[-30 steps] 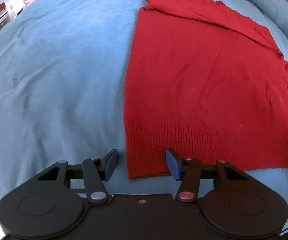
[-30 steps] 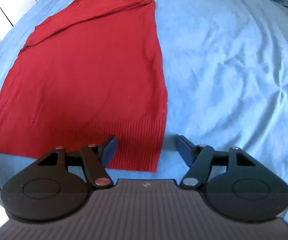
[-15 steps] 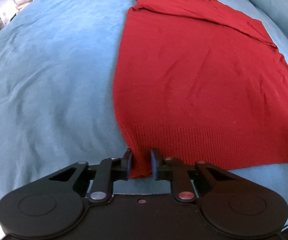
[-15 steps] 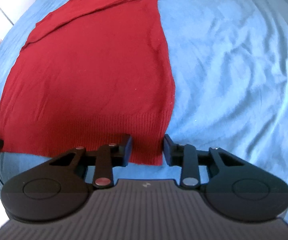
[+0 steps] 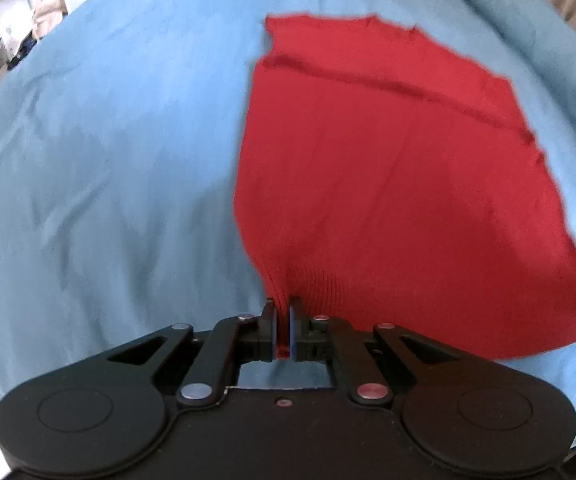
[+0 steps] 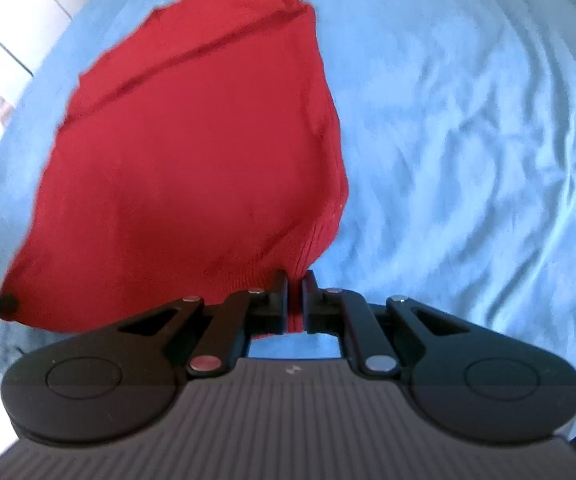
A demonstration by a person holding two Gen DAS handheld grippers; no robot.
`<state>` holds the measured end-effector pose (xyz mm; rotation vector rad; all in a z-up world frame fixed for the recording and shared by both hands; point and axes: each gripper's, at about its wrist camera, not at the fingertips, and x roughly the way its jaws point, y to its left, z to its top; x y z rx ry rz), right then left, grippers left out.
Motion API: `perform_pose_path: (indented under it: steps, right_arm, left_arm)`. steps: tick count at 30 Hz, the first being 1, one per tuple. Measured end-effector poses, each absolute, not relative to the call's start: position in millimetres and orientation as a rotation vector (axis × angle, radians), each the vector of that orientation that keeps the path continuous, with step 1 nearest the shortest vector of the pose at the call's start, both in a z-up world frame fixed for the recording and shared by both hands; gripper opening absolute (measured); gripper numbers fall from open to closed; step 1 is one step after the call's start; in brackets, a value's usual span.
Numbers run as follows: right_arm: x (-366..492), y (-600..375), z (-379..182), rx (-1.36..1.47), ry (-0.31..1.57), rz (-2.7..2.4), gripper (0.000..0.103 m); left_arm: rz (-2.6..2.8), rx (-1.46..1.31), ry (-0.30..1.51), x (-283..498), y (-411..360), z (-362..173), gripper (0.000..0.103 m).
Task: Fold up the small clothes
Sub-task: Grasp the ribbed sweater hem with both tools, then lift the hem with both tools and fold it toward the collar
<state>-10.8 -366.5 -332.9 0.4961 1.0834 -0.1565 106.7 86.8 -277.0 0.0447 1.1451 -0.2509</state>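
One red sweater (image 5: 387,184) spread ahead on a blue bed (image 5: 108,160). Left gripper (image 5: 282,322) clenched on one ribbed hem corner, right gripper (image 6: 295,294) clenched on the other — both corners bunched, lifted. Probably soft, light, limp knit — best gripped at the thicker hem. Two grippers, one garment.

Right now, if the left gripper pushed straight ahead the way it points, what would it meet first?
The left gripper is already shut on the red sweater at its hem corner, so it would likely just push into the sweater's own body.
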Motion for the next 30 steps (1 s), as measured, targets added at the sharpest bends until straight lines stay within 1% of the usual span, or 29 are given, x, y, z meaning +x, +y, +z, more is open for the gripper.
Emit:
perform_pose_path:
  steps: [3,7,11,13,15,19,21,26,28,30]
  right_arm:
    - [-1,-378,-301,0.549,1.032,-0.148,0.022]
    - [33,-393,-245,0.567,0.937,-0.131,0.021]
    - [92,-409,-197,0.596,0.835,-0.132,0.021]
    - [127,-416,-180,0.617,0.784,-0.133,0.021]
    - [170,-423,-176,0.626,0.754,-0.140,0.021]
    - [254,-445,-193,0.641,0.709,-0.142,0.021]
    - [295,-453,-213,0.636,0.694,-0.156,0.021]
    - [380,-468,-306,0.610,0.716,-0.174,0.021]
    - [402,-472,-339,0.601,0.736,-0.176,0.021]
    - [413,-474,-359,0.600,0.741,-0.184,0.021]
  left_arm:
    - [-0.263,0.004,1.112,125,85,-244,0.005]
    - [-0.266,-0.057,1.021,166,81,-195,0.005]
    - [-0.281,-0.117,0.917,240,74,-159,0.005]
    - [-0.293,-0.125,0.874,281,67,-152,0.005]
    - [-0.303,-0.100,0.822,324,52,-152,0.005]
    - [-0.320,-0.024,0.746,400,12,-179,0.005]
    - [-0.308,-0.014,0.730,436,-5,-210,0.005]
    - [-0.227,-0.015,0.763,496,-31,-295,0.005]
    - [-0.189,-0.024,0.778,505,-30,-317,0.005]
    - [-0.179,-0.015,0.783,511,-30,-329,0.005]
